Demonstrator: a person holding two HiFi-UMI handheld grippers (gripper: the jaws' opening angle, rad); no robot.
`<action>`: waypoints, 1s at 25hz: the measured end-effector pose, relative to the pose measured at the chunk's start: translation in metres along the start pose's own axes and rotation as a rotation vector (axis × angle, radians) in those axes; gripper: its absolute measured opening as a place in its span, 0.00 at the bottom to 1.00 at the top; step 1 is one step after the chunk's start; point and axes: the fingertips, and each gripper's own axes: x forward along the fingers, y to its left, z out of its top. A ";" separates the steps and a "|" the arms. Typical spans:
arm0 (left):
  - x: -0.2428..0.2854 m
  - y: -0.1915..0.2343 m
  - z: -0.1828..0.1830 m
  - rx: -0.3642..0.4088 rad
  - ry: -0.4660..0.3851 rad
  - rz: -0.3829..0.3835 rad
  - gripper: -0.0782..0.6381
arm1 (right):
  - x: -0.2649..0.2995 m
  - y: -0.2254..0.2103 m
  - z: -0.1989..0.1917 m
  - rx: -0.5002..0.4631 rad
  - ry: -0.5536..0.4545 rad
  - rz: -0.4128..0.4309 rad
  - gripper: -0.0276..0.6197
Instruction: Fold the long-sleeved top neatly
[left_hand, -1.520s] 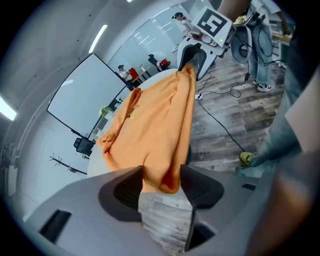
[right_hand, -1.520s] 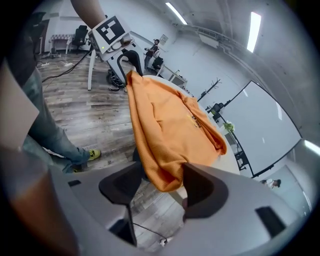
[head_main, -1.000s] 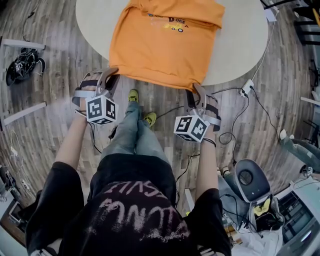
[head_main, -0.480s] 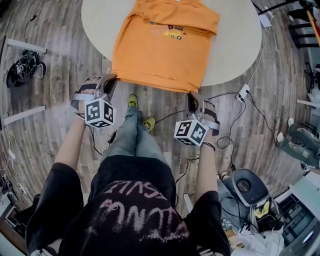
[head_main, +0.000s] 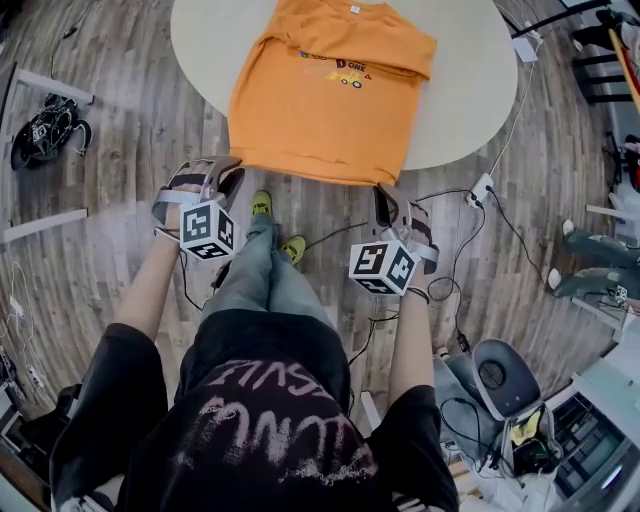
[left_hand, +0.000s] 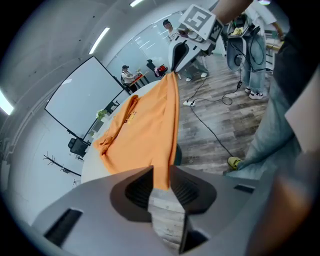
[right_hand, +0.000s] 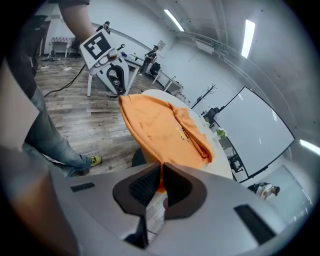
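Note:
An orange long-sleeved top (head_main: 330, 90) lies front up on a round white table (head_main: 470, 90), its bottom hem hanging over the near edge. My left gripper (head_main: 228, 172) is at the hem's left corner. Its jaws are opening: in the left gripper view (left_hand: 160, 185) they stand apart, with the orange cloth (left_hand: 140, 130) between them and floor showing in the gap. My right gripper (head_main: 385, 200) is at the hem's right corner. Its jaws (right_hand: 161, 185) are closing and pinch the hem of the top (right_hand: 165, 130). Each gripper shows in the other's view, the right (left_hand: 175, 57) and the left (right_hand: 117, 82).
The person's legs and yellow-green shoes (head_main: 265, 200) stand between the grippers on the wood floor. Cables and a power strip (head_main: 483, 186) lie at the right, with a grey round device (head_main: 495, 372) behind. A black bundle (head_main: 40, 135) lies at the far left.
Both grippers stayed at the hem's two corners. The left one shifted a little to the right, the right one rose slightly, and the right jaws closed onto the cloth.

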 end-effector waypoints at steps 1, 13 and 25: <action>0.003 -0.008 0.003 0.005 -0.001 -0.013 0.32 | 0.000 -0.001 0.001 0.002 -0.003 -0.001 0.08; 0.053 -0.003 0.044 -0.015 -0.010 0.196 0.63 | -0.013 -0.021 0.020 0.123 -0.056 -0.002 0.08; 0.023 0.022 0.019 0.004 0.013 0.221 0.24 | -0.018 -0.045 0.026 0.173 -0.087 -0.020 0.08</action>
